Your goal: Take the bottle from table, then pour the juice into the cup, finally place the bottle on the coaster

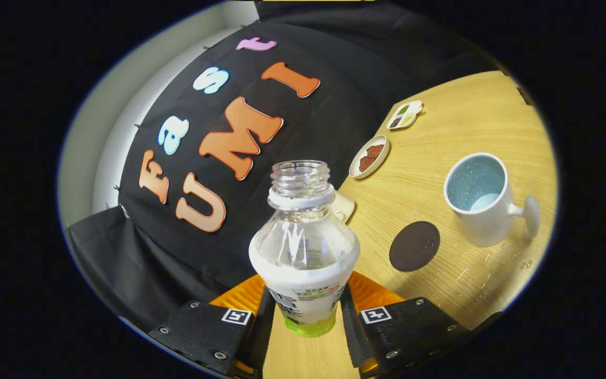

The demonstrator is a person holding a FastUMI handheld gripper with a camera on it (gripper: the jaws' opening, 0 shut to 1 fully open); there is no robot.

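The gripper (303,310) holds the bottle (304,247) tight between both fingers, lifted and tilted. The bottle looks uncapped and nearly empty, and the cup (479,202) has liquid, so pouring seems done; the coaster (414,246) still waits bare

The bottle (304,247) hides most of a small cream thing (343,206) on the table (471,126) behind it. What fills the two far dishes (369,156) is too small to tell. The fingers (353,316) cover the bottle's lower sides.
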